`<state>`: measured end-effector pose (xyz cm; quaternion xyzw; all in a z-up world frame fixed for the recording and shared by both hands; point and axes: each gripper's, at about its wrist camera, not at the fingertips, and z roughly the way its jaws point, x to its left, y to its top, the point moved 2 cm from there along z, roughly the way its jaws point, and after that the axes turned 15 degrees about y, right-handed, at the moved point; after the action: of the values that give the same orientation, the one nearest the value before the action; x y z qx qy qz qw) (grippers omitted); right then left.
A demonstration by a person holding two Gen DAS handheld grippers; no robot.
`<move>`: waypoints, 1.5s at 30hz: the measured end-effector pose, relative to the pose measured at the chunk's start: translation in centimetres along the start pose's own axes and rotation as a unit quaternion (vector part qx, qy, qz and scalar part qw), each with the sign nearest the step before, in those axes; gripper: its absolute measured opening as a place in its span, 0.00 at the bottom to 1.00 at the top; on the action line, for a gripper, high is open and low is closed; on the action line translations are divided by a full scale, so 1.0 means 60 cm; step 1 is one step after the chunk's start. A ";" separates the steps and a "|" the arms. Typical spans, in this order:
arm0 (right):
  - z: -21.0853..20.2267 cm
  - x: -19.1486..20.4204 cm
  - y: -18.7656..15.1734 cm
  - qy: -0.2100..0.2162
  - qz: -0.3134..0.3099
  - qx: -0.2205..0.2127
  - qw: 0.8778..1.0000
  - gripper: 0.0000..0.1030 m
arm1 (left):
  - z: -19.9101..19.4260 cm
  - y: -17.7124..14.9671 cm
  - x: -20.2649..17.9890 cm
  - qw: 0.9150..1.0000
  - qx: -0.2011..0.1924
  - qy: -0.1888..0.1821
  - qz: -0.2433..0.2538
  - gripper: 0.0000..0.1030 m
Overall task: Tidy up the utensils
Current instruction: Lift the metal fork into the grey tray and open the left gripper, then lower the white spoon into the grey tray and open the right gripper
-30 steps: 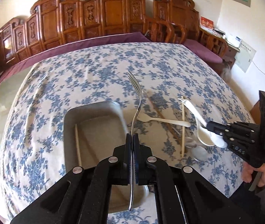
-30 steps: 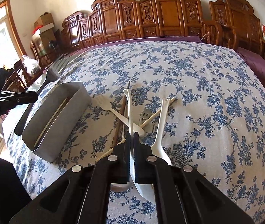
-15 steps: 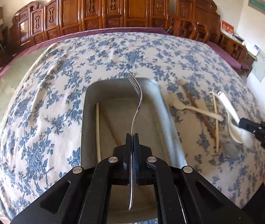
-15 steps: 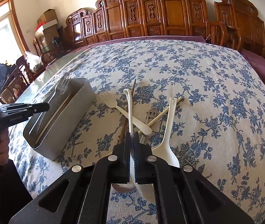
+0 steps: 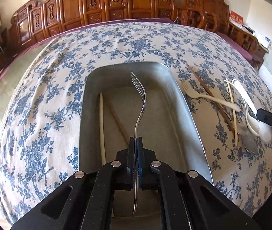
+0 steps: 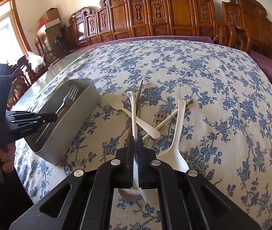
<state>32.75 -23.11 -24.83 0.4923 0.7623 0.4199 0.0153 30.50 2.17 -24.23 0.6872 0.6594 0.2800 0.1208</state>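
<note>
My left gripper [image 5: 136, 140] is shut on a metal fork [image 5: 140, 99] and holds it, tines forward, above the inside of a grey metal tray [image 5: 183, 103]. A pale chopstick [image 5: 102, 126] and a brown one [image 5: 117, 122] lie in the tray. My right gripper [image 6: 135, 139] is shut on a white spoon [image 6: 133, 111], low over the utensil pile. The left gripper also shows in the right wrist view [image 6: 50, 117], with the fork [image 6: 68, 100] over the tray [image 6: 74, 128].
On the floral tablecloth [image 6: 212, 88] lie a white plastic fork [image 6: 134, 117], another white spoon [image 6: 176, 132], a metal spoon with a smiley handle [image 6: 160, 116], a pale chopstick [image 6: 176, 113] and a brown chopstick [image 6: 138, 94]. Carved wooden chairs [image 6: 155, 19] line the far side.
My left gripper has carried the fork leftward from beside the tray to over its inside. My right gripper stays shut on the white spoon, almost still.
</note>
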 end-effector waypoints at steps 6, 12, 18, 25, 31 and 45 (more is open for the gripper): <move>-0.001 0.000 -0.001 0.001 0.001 -0.002 1.000 0.04 | -0.010 0.001 0.001 1.000 -0.013 0.002 0.001 0.02; -0.003 0.010 -0.003 0.002 0.002 -0.004 1.000 0.04 | -0.024 0.005 0.013 1.000 -0.025 0.002 -0.006 0.02; 0.004 0.049 0.003 0.013 -0.010 -0.006 1.000 0.04 | -0.039 0.010 0.034 0.999 -0.040 0.005 -0.018 0.02; 0.028 0.106 0.024 0.035 -0.023 0.000 0.999 0.04 | -0.047 0.015 0.064 0.998 -0.049 -0.003 -0.036 0.02; 0.057 0.160 0.050 0.051 -0.035 0.003 0.998 0.04 | -0.059 0.017 0.083 0.997 -0.061 -0.007 -0.048 0.02; 0.144 0.230 0.092 0.085 0.016 -0.012 0.996 0.04 | -0.066 0.020 0.123 0.995 -0.068 -0.001 -0.071 0.02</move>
<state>33.48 -6.27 -21.39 0.4668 0.7478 0.4694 -0.0507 29.16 8.43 -18.73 0.6292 0.6857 0.3144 0.1873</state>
